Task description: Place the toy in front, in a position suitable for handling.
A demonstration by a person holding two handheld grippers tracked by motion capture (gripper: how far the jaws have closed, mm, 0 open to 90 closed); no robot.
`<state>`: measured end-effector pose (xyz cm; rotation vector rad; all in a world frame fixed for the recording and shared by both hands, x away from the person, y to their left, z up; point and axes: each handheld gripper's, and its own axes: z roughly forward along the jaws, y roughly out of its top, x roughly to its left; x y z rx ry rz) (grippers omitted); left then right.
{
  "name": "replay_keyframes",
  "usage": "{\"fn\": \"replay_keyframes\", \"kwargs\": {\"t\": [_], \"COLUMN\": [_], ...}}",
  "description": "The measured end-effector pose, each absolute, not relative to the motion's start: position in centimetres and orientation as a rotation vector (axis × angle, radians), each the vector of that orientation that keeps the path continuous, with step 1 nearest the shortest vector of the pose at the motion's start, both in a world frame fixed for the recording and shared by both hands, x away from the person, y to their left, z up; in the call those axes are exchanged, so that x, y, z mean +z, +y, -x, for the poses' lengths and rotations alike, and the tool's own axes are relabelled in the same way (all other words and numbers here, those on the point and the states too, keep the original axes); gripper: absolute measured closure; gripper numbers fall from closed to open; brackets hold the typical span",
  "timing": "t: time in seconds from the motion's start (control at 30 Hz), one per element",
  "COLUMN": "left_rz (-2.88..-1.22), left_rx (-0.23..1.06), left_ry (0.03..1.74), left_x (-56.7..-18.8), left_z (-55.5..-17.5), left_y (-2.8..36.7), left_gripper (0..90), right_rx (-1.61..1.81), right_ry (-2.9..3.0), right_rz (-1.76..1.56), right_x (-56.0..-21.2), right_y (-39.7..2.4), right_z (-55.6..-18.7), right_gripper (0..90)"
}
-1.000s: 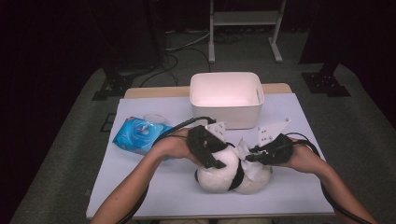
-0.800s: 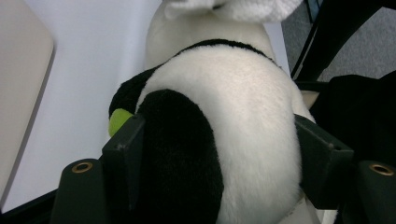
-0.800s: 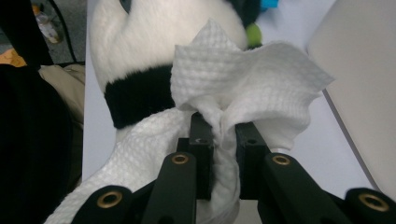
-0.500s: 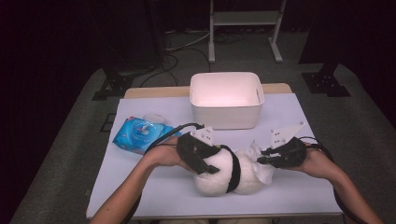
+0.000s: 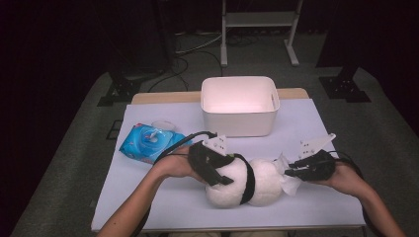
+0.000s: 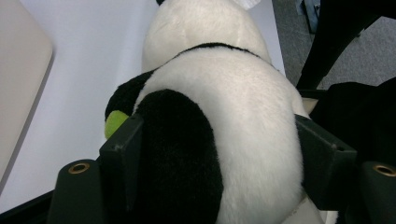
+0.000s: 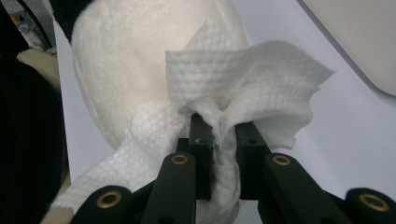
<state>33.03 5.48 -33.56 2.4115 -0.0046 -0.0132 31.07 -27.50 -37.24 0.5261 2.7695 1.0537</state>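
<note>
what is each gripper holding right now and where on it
The left gripper clasps the black-and-white plush panda around its body. The right gripper pinches a bunched fold of the white textured wipe.

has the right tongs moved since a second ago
Yes. In the high view the right tongs, shut on a white wipe, have slid rightward and slightly nearer, away from the white bin, toward the table's right edge.

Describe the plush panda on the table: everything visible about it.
The plush panda is a soft, fluffy toy, white with black bands and a black limb, lying on its side on the pale table in front of the white bin. The left gripper straddles its body, jaws against the fur on both sides. The right gripper presses a white wipe against its other end.
</note>
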Motion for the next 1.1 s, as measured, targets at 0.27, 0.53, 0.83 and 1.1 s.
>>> {"fn": "replay_keyframes", "kwargs": {"t": [0.27,0.53,0.83,1.1], "left_rz": [-2.423,-2.431,-2.423,-2.415], "left_rx": [0.002,0.008,0.004,-0.009], "left_ry": [-0.018,-0.02,-0.015,-0.006], "left_x": [-33.3,-33.2,-33.3,-33.4], "left_z": [-32.9,-32.8,-32.8,-33.1], "left_y": [5.0,4.9,5.0,5.1], "left_gripper": [27.0,26.9,26.8,26.5], "right_rx": [1.037,1.004,1.025,1.048], "right_ry": [2.761,2.787,2.777,2.77], "right_rz": [-0.38,-0.277,-0.377,-0.481], "right_x": [-34.1,-33.0,-33.9,-35.8], "right_y": [-24.1,-20.9,-23.6,-26.3], "right_z": [-31.4,-32.0,-32.0,-31.9], "right_gripper": [79.6,79.6,79.6,79.5]}}
